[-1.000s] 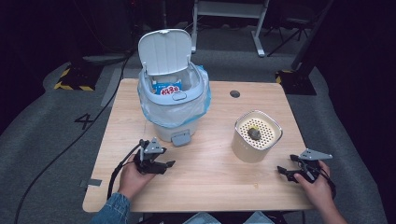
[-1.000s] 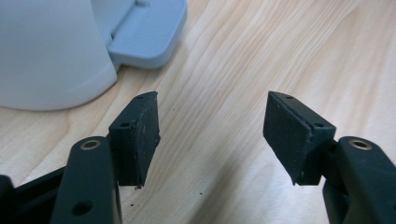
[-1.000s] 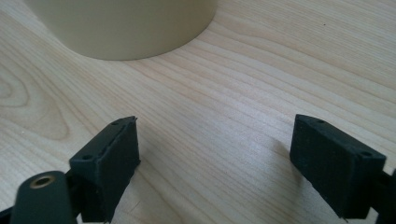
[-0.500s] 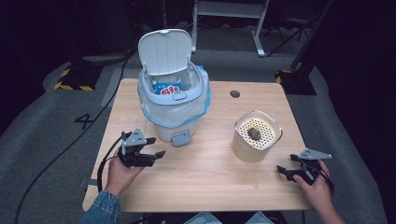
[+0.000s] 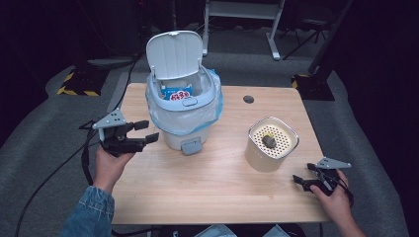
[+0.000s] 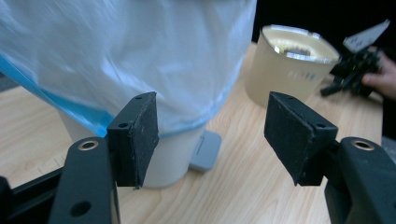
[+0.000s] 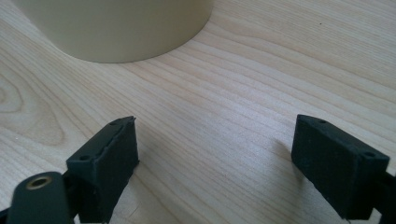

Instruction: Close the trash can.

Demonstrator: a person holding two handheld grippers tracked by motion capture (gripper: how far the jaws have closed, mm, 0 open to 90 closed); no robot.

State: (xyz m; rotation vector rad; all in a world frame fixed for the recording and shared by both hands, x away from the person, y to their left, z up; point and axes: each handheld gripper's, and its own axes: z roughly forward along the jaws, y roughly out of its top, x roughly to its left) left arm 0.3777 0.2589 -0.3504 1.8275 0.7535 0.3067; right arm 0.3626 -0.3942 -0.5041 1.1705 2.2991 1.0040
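Observation:
A white pedal bin (image 5: 184,106) with its lid up stands at the back left of the wooden table (image 5: 217,187); a translucent blue-edged bag (image 6: 140,56) lines it, and a red and blue packet (image 5: 176,93) lies inside. My left gripper (image 5: 146,132) is raised above the table's left edge, pointing at the bin's side, open, with nothing between its pads (image 6: 140,135). A cream canister (image 5: 271,143) with a perforated top carries a small dark lump (image 5: 269,141). My right gripper (image 5: 299,180) rests low near the front right corner, open and empty, just short of the canister's base (image 7: 116,28).
A grey foot pedal (image 5: 191,146) juts from the bin's front. A round cable hole (image 5: 248,99) sits at the table's back right. Cables trail off the left edge. Dark floor and stands surround the table.
My left gripper has risen from the tabletop and drawn back to the left, away from the bin's pedal. The right gripper has stayed where it was.

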